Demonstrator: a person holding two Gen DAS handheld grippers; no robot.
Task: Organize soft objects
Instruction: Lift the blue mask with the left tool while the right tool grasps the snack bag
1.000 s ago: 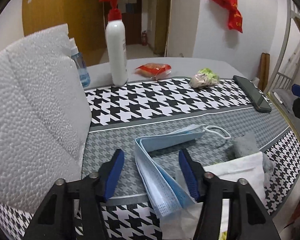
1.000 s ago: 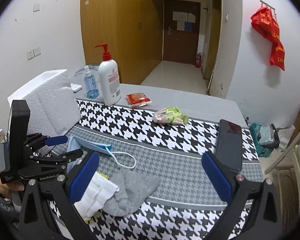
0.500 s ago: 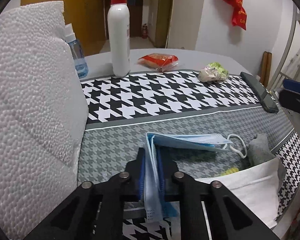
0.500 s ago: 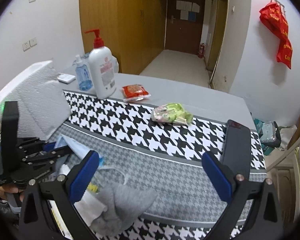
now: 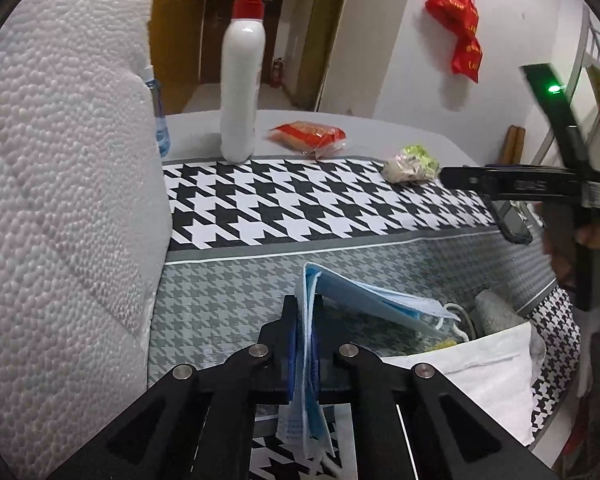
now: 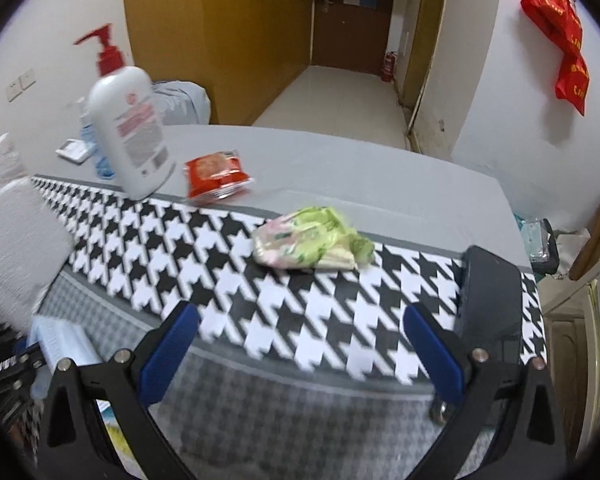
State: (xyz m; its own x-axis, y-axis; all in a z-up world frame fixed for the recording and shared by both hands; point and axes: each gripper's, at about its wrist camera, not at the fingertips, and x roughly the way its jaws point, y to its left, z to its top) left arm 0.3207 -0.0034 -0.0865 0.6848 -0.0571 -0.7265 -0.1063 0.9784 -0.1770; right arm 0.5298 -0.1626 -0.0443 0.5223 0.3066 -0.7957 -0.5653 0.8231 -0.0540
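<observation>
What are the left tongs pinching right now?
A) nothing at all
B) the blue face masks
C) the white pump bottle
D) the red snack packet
B: in the left wrist view the left tongs are shut on the folded blue face masks, while the red snack packet and white pump bottle sit far back on the table.

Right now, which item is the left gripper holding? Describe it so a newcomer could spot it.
Start at the tall white foam block on the houndstooth tablecloth. Just right of it, the left gripper has its jaws shut on a pale blue pleated face mask. Unlike the white folded cloth beside it, it trails white ear loops.
</observation>
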